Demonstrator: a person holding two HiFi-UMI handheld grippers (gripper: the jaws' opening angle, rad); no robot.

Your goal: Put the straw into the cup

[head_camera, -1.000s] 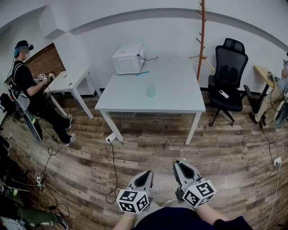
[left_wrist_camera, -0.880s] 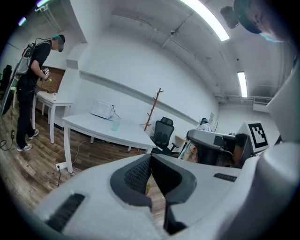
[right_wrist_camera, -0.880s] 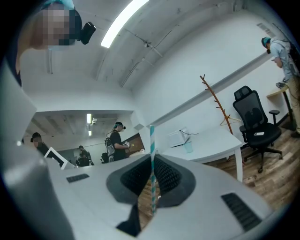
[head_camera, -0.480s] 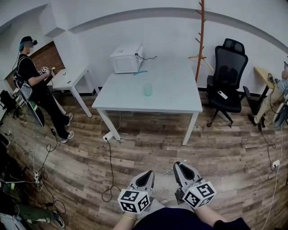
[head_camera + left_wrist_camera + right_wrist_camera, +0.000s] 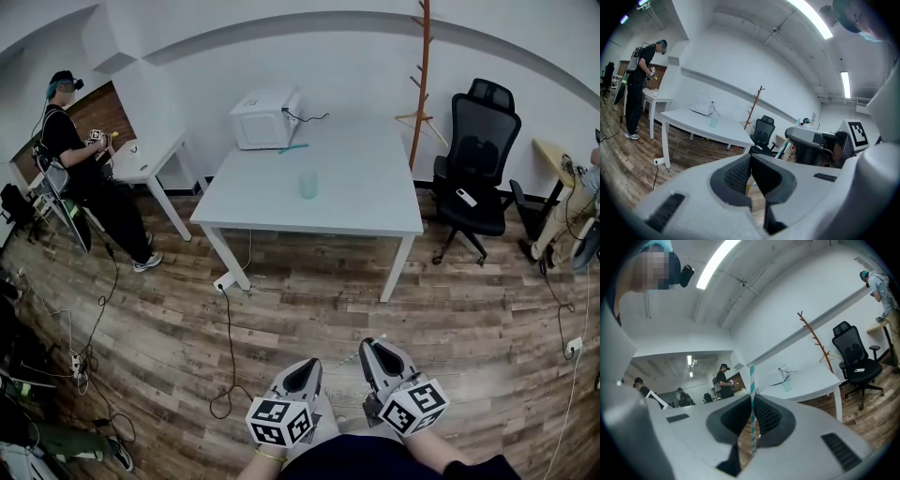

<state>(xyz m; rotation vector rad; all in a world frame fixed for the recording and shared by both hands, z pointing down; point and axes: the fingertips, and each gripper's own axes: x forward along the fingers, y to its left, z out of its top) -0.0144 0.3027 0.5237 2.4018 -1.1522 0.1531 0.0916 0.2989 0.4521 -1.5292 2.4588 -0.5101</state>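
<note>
The right tongs (image 5: 752, 405) sit at the bottom of the head view, right of centre, closed narrow on the straw (image 5: 751, 380). It is a teal-and-white striped straw, upright between the ribbed pads, its top rising above the tips and its lower end showing below them. The left tongs (image 5: 750, 161) are just beside them at the lower middle of that view, tips pressed together with nothing between. Both are held low over the wooden floor (image 5: 309, 300), well apart from the desk (image 5: 366, 211). The cup (image 5: 307, 185), pale green and translucent, stands upright near the middle of the white desk, in the upper centre of the head view. Behind it, at the desk's far left corner, stands a white microwave (image 5: 265, 120), with a thin teal thing (image 5: 293, 148) lying just beside it. A black office chair (image 5: 478, 141) stands right of the desk, with a wooden coat stand (image 5: 422, 75) between them at the wall. A person (image 5: 80, 169) stands at a smaller desk (image 5: 150, 164) in the upper left
</note>
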